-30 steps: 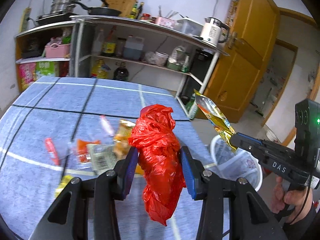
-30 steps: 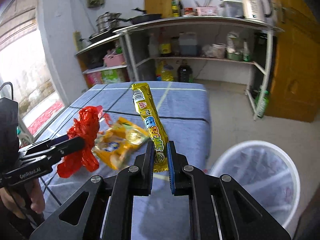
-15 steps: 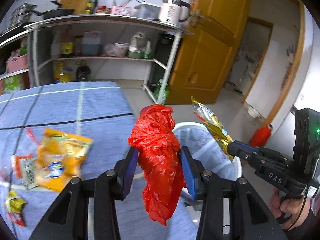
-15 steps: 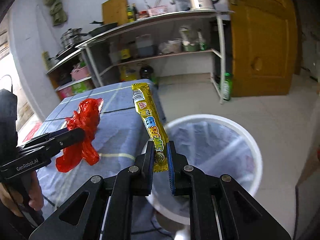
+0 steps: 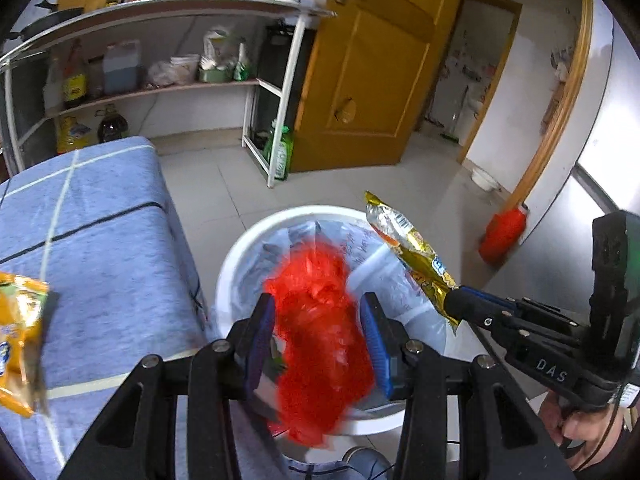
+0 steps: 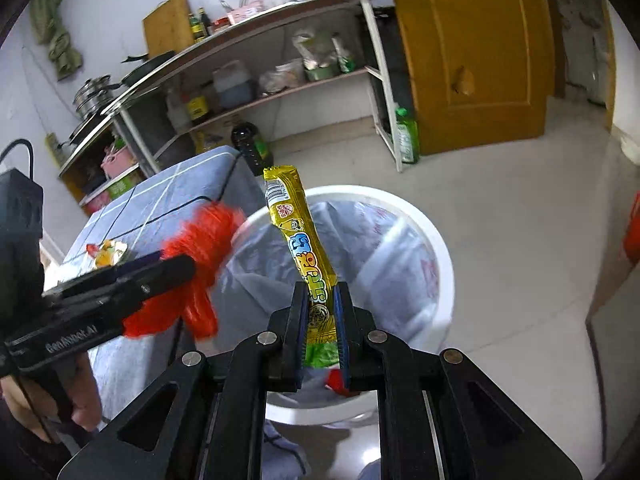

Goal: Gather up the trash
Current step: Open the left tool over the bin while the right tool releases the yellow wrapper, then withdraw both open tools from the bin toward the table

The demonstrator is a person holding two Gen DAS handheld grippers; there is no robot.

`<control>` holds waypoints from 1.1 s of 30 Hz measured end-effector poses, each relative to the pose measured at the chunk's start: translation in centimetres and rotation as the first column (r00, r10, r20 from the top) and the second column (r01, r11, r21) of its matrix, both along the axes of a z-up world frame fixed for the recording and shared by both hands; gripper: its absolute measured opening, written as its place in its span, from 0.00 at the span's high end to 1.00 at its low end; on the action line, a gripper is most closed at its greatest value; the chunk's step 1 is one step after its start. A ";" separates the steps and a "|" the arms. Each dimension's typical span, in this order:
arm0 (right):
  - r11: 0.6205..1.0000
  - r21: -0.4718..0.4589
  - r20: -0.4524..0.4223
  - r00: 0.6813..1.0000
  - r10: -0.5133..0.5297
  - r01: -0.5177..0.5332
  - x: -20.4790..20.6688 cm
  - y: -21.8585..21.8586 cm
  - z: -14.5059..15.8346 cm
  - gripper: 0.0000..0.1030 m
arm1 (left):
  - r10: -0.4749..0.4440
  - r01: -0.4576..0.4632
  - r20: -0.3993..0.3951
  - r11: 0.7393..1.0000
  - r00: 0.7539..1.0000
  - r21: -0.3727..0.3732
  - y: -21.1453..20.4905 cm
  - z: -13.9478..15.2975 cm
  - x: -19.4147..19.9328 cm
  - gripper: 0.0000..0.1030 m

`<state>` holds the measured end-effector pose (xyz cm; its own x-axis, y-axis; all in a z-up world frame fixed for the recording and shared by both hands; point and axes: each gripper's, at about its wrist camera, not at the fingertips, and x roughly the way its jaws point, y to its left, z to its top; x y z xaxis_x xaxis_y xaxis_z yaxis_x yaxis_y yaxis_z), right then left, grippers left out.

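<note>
Grippers are both over the white bin: left gripper pinching the red bag, right gripper clamping the yellow wrapper. Best to spread each one only once it's past the rim.

The trash bin stands on the floor just beside the tabletop's edge, to its right in the left wrist view. The left gripper holds a crumpled plastic bag over the bin's opening. To its right, the right gripper holds a snack wrapper upright, also above the bin. A snack packet lies on the tabletop, left of the bag. Behind the tabletop and bin stands a shelf rack, with a door to its right.
</note>
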<state>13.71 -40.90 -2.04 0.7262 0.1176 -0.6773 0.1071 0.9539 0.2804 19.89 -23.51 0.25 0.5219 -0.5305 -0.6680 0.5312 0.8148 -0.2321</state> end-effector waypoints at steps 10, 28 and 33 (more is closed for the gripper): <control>1.000 -0.026 -0.024 1.000 -0.017 0.016 0.2 -0.1 -0.5 0.79 | -0.004 0.004 -0.046 1.000 0.999 0.004 -1.0 -0.9 0.4 0.55; 0.997 -0.063 0.039 0.998 0.053 -0.050 0.2 3.3 1.6 0.78 | 0.062 -0.061 0.039 0.998 0.997 -0.025 5.0 1.8 -1.8 0.55; 0.992 -0.079 0.064 0.992 0.108 -0.103 0.5 5.5 2.3 0.78 | 0.101 -0.099 0.057 0.995 0.993 -0.030 7.4 2.2 -2.2 0.55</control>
